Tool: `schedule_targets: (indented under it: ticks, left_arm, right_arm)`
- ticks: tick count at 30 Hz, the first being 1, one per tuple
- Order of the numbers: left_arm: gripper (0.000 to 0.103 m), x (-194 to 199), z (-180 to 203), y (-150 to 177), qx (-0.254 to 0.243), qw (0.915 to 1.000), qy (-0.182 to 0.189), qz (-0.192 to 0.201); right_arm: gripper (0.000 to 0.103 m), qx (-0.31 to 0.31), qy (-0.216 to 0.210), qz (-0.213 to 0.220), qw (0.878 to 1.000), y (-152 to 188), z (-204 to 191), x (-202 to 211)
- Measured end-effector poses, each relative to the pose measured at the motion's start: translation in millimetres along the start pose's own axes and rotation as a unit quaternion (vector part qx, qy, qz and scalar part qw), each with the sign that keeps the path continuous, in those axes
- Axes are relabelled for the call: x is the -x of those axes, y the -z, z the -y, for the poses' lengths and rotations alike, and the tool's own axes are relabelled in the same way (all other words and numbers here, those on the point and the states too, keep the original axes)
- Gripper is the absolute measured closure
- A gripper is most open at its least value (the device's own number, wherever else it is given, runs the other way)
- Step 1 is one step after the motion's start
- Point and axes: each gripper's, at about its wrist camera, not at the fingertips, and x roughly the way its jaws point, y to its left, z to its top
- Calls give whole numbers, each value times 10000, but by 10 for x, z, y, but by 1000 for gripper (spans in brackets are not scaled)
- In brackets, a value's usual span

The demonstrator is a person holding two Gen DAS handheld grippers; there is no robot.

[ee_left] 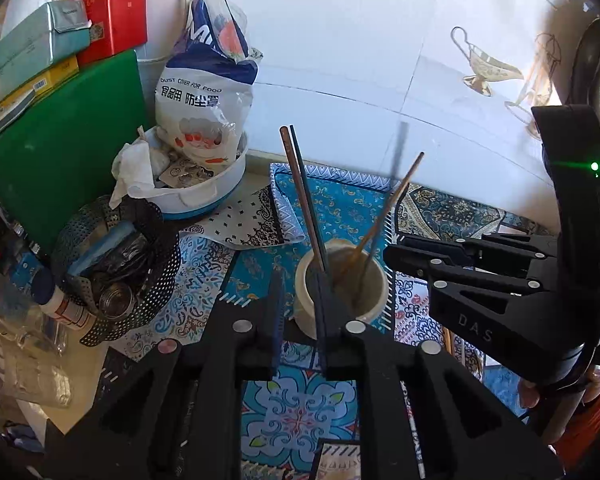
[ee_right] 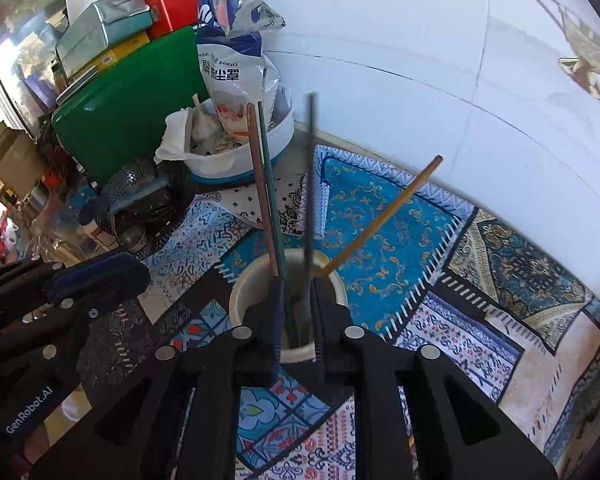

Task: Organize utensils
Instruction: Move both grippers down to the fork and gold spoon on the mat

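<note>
A cream ceramic cup [ee_left: 374, 304] [ee_right: 242, 292] stands on a patterned blue cloth and holds several chopsticks. A brown and dark pair [ee_left: 300, 184] [ee_right: 264, 184] stands upright. A tan wooden chopstick [ee_left: 396, 196] [ee_right: 384, 216] leans right. A dark chopstick [ee_right: 310, 184] [ee_left: 398, 152] looks motion-blurred above the cup. My left gripper [ee_left: 298, 284] is open and empty, just in front of the cup. My right gripper [ee_right: 296, 292] is open over the cup's near rim; in the left wrist view [ee_left: 404, 258] it sits right of the cup.
A white and blue bowl [ee_left: 208, 196] with a plastic bag [ee_left: 208, 80] stands behind left. A perforated metal steamer basket [ee_left: 112, 272] holds clutter at left. A green board [ee_left: 60, 144] and stacked boxes [ee_left: 112, 8] lean against the tiled wall [ee_left: 380, 40].
</note>
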Motion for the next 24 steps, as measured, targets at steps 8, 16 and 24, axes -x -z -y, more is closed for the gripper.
schedule_targets:
  ticks: [8,16,24]
  left_arm:
    - [83,327,153,142,-305,9992,223,154]
    - [80,469,468,350,-777,9953,582,55]
    - [80,330,898,702,-1189,9867,1049,-360]
  right_arm:
    - [84,-15,315,377,9988,278,-95,549]
    - [83,-291,770,709,9941,663,-64,1055]
    - [83,-916,1245,643,9859,1195,139,1326]
